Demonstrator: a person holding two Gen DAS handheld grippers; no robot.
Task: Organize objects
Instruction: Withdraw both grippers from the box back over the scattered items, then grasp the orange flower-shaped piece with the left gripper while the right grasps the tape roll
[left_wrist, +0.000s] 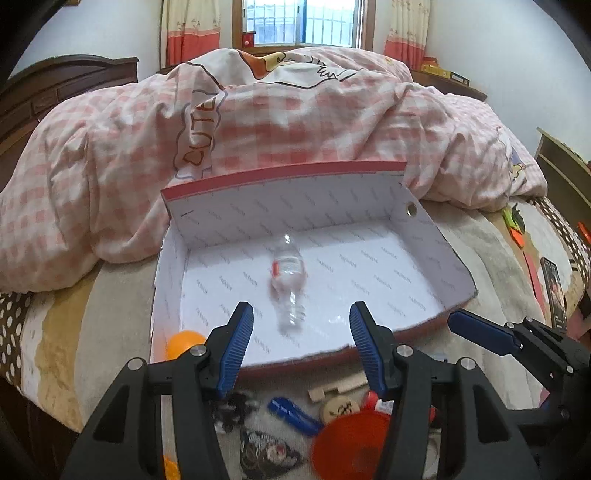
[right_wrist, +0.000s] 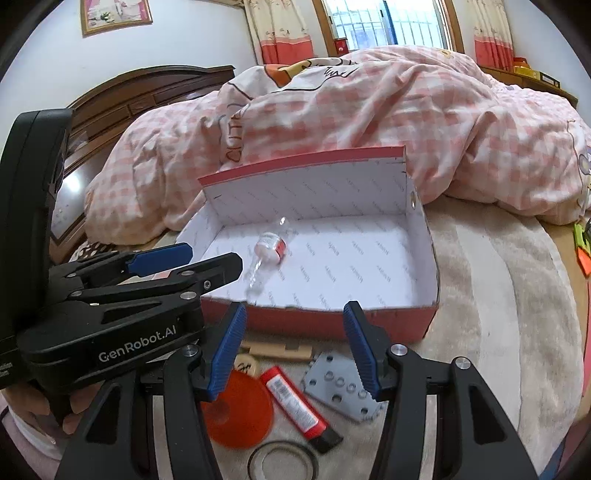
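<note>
Left wrist view: left gripper (left_wrist: 301, 347) held over the near edge of the red box (left_wrist: 284, 177), jaws parted about halfway, nothing between the 2 blue pads (left_wrist: 236, 347), touching nothing. Inside the box, 1 clear plastic bottle (left_wrist: 289, 280), blurred, seemingly lying on the white floor near the middle, cap toward the near wall. Orange ball (left_wrist: 183, 343) just outside the box's near left corner. In front of the box on the blanket: blue marker (left_wrist: 291, 410), orange funnel (left_wrist: 347, 443), wooden piece (left_wrist: 332, 391). Right gripper's blue tip (left_wrist: 480, 332) entering from the right, near the box's near right corner. Phone (left_wrist: 554, 291) far right on the bed.

Right wrist view: right gripper (right_wrist: 295, 347) low before the box's red front wall (right_wrist: 317, 325), jaws likewise about half spread, empty, clear of everything. Below them on the blanket: orange funnel (right_wrist: 240, 410), red tube (right_wrist: 295, 406), grey perforated plate (right_wrist: 340, 387), black ring (right_wrist: 282, 461), wooden piece (right_wrist: 277, 350). Bottle (right_wrist: 267, 254) inside the box, left of centre. Left gripper (right_wrist: 210, 262) at the left, side-on, reaching to the box's near left corner, a hand (right_wrist: 40, 410) beneath it.
</note>
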